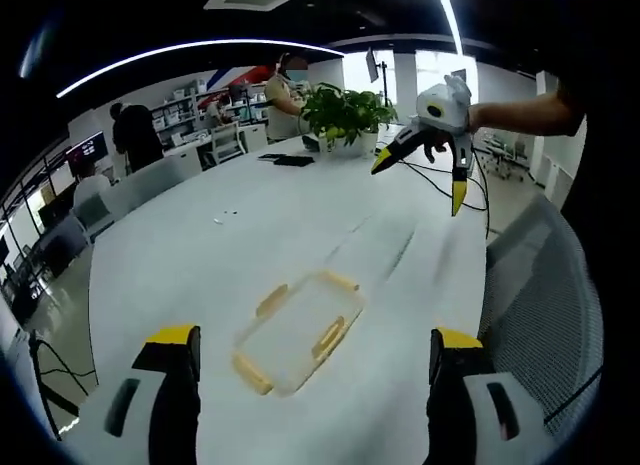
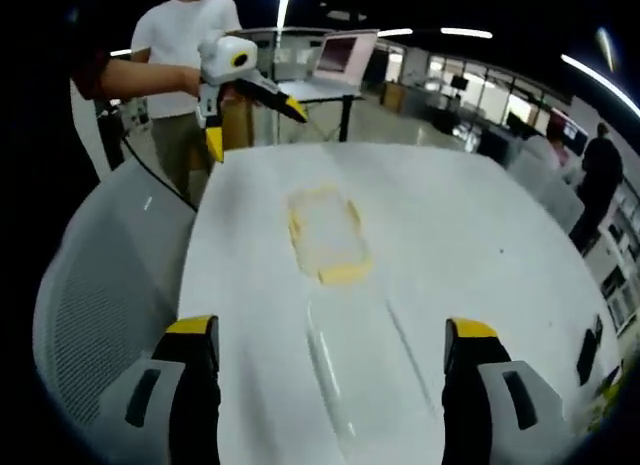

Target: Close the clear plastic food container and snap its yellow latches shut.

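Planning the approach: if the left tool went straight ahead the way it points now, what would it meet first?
Most likely the clear container, lying on the white table between and just beyond the left tool's open jaws. Depth is hard to judge through the fisheye, so it might reach bare tabletop first.

Each claw is showing pale grey jaws with dark slots and yellow tips, seen on the left claw (image 1: 312, 351) and the right claw (image 2: 330, 343) in their own views. Seen from across, each claw is showing a white body, black jaw arms ending in yellow tips, and a trailing black cable. The person's forearms are showing bare, with a dark sleeve (image 2: 88, 73) at the upper arm.
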The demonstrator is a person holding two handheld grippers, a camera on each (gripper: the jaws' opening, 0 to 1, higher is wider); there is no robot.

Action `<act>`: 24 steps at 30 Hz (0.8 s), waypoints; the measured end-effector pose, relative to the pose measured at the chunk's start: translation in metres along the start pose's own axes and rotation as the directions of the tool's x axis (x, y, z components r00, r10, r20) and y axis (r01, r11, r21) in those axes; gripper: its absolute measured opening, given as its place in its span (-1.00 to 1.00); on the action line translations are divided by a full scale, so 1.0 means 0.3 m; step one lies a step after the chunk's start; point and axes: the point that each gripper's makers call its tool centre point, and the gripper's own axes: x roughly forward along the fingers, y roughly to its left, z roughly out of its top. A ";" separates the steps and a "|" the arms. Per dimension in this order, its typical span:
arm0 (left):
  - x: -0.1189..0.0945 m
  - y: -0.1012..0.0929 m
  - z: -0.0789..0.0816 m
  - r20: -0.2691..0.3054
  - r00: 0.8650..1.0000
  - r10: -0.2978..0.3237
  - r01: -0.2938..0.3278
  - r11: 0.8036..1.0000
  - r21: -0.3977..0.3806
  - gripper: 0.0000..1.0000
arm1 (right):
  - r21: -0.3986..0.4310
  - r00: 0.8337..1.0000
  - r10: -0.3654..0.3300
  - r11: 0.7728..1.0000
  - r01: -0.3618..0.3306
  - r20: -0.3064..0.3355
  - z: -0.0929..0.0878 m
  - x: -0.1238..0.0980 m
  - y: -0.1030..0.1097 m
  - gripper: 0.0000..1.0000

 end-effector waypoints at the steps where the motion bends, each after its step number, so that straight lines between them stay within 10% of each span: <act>1: 0.005 0.003 -0.002 -0.007 1.000 -0.008 0.008 1.000 0.009 0.87 | -0.005 1.000 0.002 1.000 -0.002 -0.002 0.003 0.004 -0.004 0.81; 24: 0.088 0.103 -0.093 -0.154 0.979 -0.132 0.153 0.980 0.129 0.70 | -0.029 0.995 0.082 0.996 -0.084 -0.048 0.087 0.162 -0.037 0.61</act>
